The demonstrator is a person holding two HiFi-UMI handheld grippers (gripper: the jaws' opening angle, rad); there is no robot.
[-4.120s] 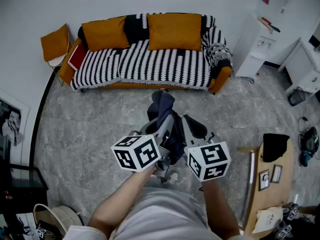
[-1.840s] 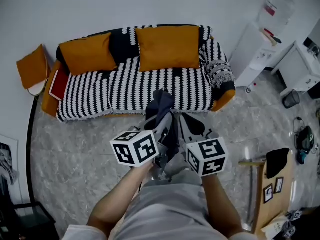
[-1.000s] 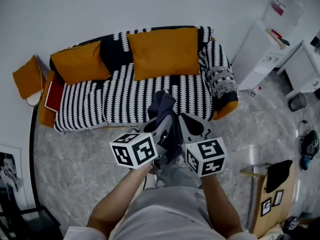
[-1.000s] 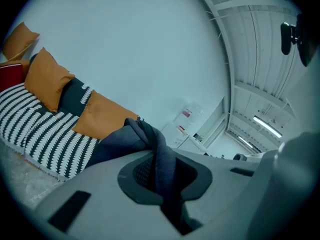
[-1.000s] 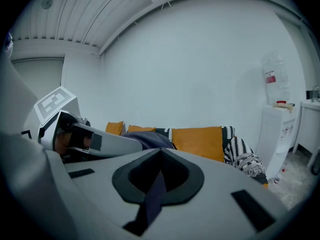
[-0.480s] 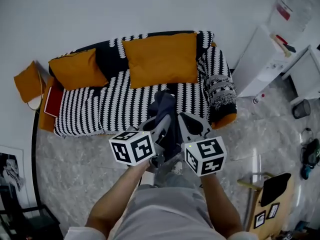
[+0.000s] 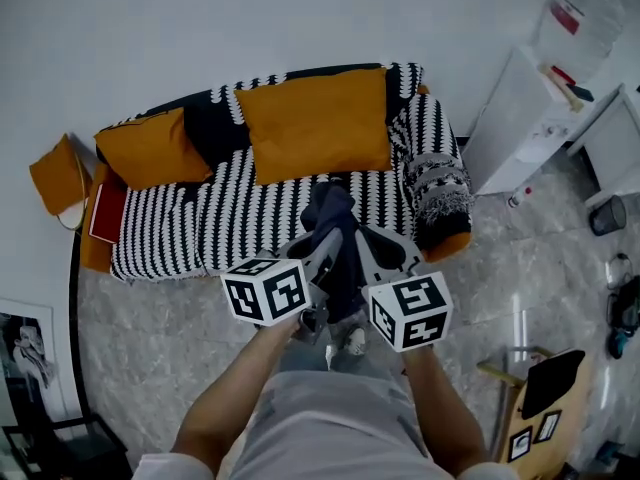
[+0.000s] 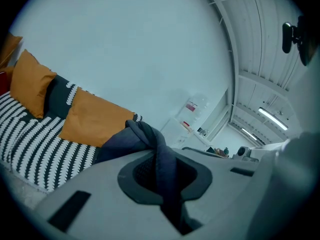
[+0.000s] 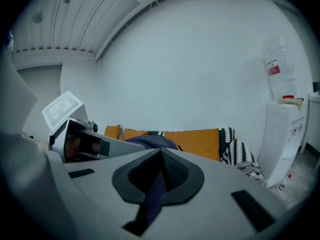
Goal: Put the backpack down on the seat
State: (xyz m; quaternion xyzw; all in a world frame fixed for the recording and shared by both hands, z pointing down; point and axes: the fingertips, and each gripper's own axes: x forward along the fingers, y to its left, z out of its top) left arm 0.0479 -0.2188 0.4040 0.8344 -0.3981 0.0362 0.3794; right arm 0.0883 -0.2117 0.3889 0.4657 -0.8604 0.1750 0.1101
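carried nearer since the earlier frames: backpack [image 7: 335,216], dark blue, hanging in the air just before the striped seat [image 7: 235,218], fabric pinched in my left gripper [image 7: 324,250] and right gripper [image 7: 374,250], jaws narrow; orange cushions [image 7: 315,123] behind.

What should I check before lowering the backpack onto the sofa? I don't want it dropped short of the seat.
1. Left gripper shut on the backpack: ok.
2. Right gripper shut on it: ok.
3. Striped seat bare ahead: ok; orange cushions lean at the back.
4. Backpack above the seat: cannot tell; it hangs near the front edge.
5. Backpack's underside: cannot tell, hidden behind the grippers.
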